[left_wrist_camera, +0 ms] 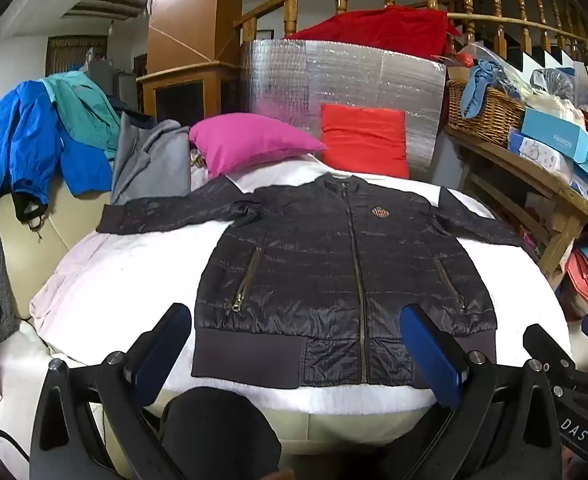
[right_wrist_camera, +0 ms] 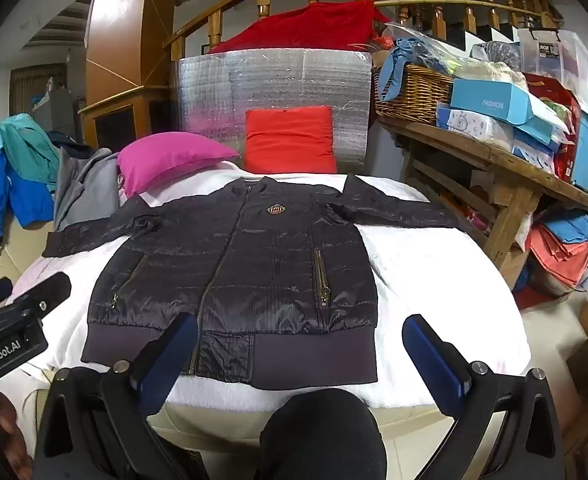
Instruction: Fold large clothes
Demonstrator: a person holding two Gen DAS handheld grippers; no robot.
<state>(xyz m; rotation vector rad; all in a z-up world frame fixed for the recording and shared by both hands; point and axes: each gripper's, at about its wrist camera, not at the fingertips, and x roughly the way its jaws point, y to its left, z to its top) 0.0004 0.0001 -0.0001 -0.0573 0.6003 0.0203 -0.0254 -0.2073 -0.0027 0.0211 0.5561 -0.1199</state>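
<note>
A dark quilted zip jacket [left_wrist_camera: 333,268] lies flat, front up and zipped, on a white cloth-covered surface [left_wrist_camera: 126,272], both sleeves spread sideways. It also shows in the right wrist view [right_wrist_camera: 238,276]. My left gripper [left_wrist_camera: 297,324] is open and empty, held just in front of the jacket's hem. My right gripper [right_wrist_camera: 297,336] is open and empty, also in front of the hem, to the right of the left one. Each gripper shows at the edge of the other's view: the right gripper [left_wrist_camera: 565,336], the left gripper [right_wrist_camera: 26,292].
A pink pillow [left_wrist_camera: 246,148] and a red pillow [left_wrist_camera: 363,140] lie beyond the collar, before a silver foil panel [left_wrist_camera: 333,76]. Blue, teal and grey clothes [left_wrist_camera: 54,140] pile at left. A wooden table [right_wrist_camera: 505,168] with a basket and boxes stands at right.
</note>
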